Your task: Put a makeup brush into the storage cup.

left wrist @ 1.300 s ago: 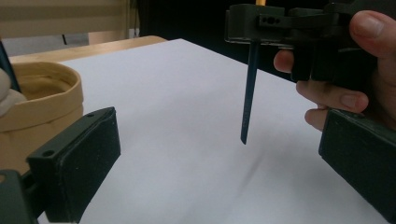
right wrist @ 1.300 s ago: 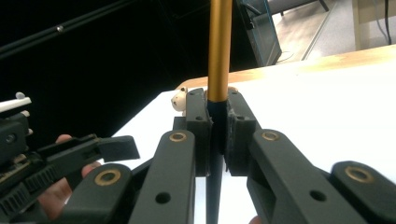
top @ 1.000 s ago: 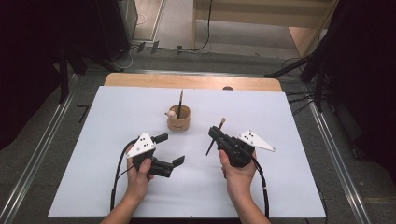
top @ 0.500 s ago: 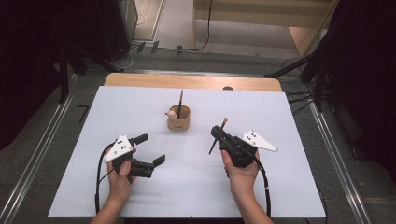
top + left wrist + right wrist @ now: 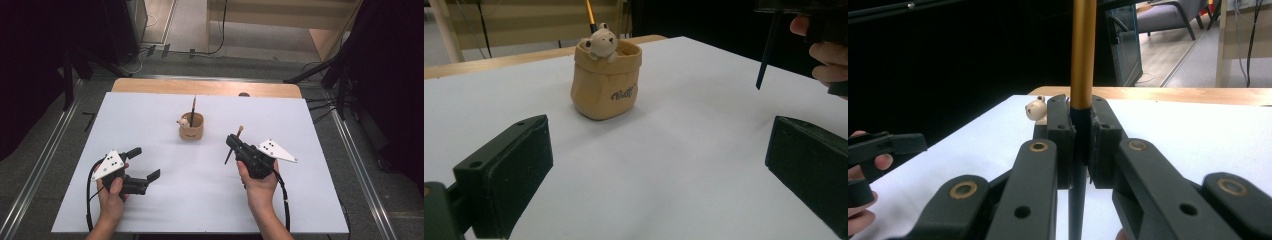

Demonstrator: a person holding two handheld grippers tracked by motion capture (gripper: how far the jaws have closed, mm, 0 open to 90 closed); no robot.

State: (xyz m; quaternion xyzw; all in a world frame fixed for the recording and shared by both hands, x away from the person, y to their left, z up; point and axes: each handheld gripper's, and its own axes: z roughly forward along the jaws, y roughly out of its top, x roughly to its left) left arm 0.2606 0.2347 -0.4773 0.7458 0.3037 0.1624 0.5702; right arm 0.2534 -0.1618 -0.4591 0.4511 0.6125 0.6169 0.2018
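Paintbrush (image 5: 233, 145) in the right gripper (image 5: 234, 143) was pinched between pads pressed hard together; in the right gripper view its orange handle (image 5: 1083, 50) rose straight up from the clamp and the dark lower part ran down below it. In the high view the brush stood tilted, bristle end up and toward the far side, dark tip hanging just above the white table (image 5: 210, 200), right of centre. The left gripper (image 5: 141, 164) sat at the near left, jaws spread wide with nothing between them, pointing toward the middle. A tan pen holder (image 5: 191, 126) with a small bear figure (image 5: 600, 42) on its rim stood upright between the two grippers and farther off, a second brush (image 5: 193, 107) standing in it. The held paintbrush was near the holder, apart from it.
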